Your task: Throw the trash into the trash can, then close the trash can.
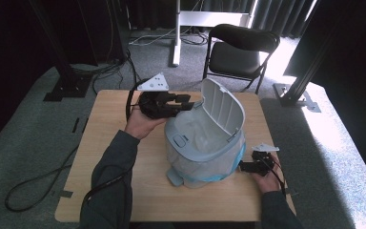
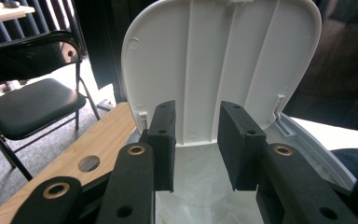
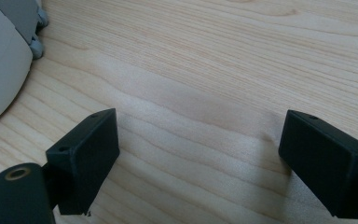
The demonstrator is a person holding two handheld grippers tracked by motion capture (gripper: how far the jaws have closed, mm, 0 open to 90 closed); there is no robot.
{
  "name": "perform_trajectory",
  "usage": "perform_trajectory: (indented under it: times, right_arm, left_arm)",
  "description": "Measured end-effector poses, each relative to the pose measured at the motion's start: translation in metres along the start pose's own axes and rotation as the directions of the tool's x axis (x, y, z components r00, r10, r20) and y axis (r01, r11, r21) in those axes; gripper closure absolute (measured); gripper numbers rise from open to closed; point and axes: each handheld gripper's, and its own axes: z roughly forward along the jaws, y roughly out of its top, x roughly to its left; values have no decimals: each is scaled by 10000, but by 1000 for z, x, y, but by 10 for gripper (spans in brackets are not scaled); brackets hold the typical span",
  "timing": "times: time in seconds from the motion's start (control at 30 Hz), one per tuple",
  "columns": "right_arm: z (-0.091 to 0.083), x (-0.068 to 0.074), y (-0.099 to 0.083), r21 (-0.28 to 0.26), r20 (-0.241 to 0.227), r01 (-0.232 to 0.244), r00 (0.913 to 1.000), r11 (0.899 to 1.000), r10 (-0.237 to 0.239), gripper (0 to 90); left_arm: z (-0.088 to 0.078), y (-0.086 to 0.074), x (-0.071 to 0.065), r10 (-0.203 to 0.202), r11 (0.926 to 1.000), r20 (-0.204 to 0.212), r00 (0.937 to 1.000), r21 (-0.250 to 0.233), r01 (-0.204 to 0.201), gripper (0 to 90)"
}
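A small white bin (image 1: 205,164) stands in the middle of the wooden table (image 1: 109,143) with its lid (image 1: 224,112) swung up. A clear bag liner (image 1: 195,131) with a blue band fills it. My left gripper (image 1: 190,102) hovers at the bin's far left rim, pointing right. In the left gripper view it (image 2: 196,140) is open with nothing between the jaws, the lid's ribbed underside (image 2: 223,60) ahead and the liner (image 2: 200,196) below. My right gripper (image 1: 242,166) sits low by the bin's right base, open wide (image 3: 198,144) over bare table (image 3: 214,70), the bin wall (image 3: 0,79) at its left.
A black folding chair (image 1: 238,47) stands beyond the table's far edge, also seen as the chair (image 2: 28,102) in the left gripper view. Cables trail from both grippers over the table's near side. A round hole (image 2: 88,163) marks the tabletop near the bin.
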Motion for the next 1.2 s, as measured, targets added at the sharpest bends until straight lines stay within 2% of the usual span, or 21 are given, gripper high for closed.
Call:
perform_trajectory:
  times: [0.2,0.73,1.2]
  right_arm:
    - [0,0,0,-5,-2,-1,10000,10000,1,112]
    - [0,0,0,-1,-2,-3,10000,10000,3,112]
    - [0,0,0,-1,-1,-2,10000,10000,2,112]
  left_arm:
    - [0,4,0,-16,9999,32,10000,-105,16,657]
    - [9,17,0,264,9996,184,9995,45,-265,659]
    - [12,19,4,188,9998,305,9994,7,-188,659]
